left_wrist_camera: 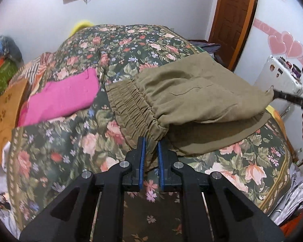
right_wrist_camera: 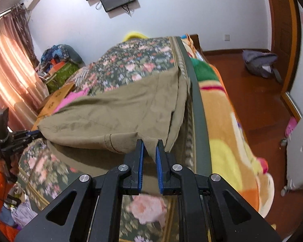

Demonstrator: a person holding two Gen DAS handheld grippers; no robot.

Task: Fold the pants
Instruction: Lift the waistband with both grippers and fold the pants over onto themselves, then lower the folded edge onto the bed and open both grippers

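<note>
Olive-green pants (left_wrist_camera: 192, 96) lie on the floral bed cover, folded over themselves. My left gripper (left_wrist_camera: 151, 143) is shut on the near end of the gathered elastic waistband (left_wrist_camera: 135, 104). My right gripper (right_wrist_camera: 150, 144) is shut on a corner of the pants' upper layer (right_wrist_camera: 111, 113), held lifted a little above the lower layer. In the left wrist view the right gripper (left_wrist_camera: 274, 93) grips the pants' far right corner. In the right wrist view the left gripper (right_wrist_camera: 30, 134) shows at the left edge of the cloth.
A folded pink garment (left_wrist_camera: 64, 96) lies left of the pants, with a brown cardboard box (left_wrist_camera: 4, 111) beyond it. The bed edge (right_wrist_camera: 198, 121) with an orange and yellow blanket (right_wrist_camera: 228, 133) runs right of the pants. A white suitcase (right_wrist_camera: 301, 151) and a grey bag (right_wrist_camera: 260, 62) stand on the wooden floor.
</note>
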